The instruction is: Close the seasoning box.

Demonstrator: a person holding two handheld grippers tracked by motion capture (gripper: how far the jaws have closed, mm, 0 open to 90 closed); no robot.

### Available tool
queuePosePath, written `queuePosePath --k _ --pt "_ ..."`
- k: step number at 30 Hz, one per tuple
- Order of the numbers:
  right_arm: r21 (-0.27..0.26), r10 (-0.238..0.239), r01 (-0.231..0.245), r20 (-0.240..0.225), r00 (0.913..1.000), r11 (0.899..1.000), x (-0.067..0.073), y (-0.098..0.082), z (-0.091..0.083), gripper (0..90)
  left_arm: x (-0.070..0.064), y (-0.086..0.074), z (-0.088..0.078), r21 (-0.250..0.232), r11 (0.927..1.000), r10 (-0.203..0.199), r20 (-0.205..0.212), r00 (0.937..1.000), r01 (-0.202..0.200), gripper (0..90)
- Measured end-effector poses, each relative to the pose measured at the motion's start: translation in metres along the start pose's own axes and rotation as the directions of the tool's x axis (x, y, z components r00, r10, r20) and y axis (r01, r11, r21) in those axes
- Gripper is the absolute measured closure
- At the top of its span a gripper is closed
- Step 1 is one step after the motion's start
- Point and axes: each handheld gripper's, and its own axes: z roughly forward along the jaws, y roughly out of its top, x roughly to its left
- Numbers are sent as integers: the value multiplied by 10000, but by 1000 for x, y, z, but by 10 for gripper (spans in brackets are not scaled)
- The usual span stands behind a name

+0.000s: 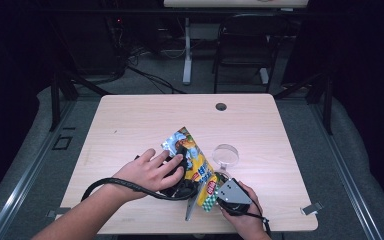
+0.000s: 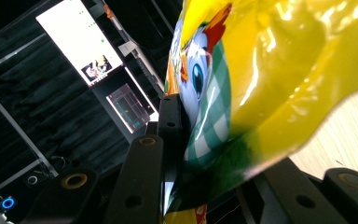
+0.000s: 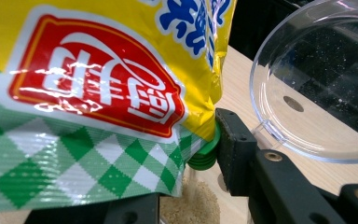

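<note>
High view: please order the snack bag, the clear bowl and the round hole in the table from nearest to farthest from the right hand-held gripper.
1. Snack bag, touching the right hand-held gripper, on its left.
2. Clear bowl, just beyond it.
3. Round hole, near the table's far edge.

Yellow bag [image 3: 98, 70]: red label [image 3: 93, 100] with white Chinese characters in a white outline, near the bag's green-and-white checked end. Above the label, blue Chinese characters [image 3: 193, 18], cut off at the frame edge, not readable. Far monitors [image 2: 81, 44] in the left gripper view: too small to read.
</note>
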Motion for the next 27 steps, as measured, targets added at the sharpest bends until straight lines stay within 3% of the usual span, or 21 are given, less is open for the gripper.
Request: queuePosePath --k 27 --pt "-114 206 -207 -104 9997 9997 0 3 -5 708 6 -2 -6 0 9999 159 -68 9999 -159 766"
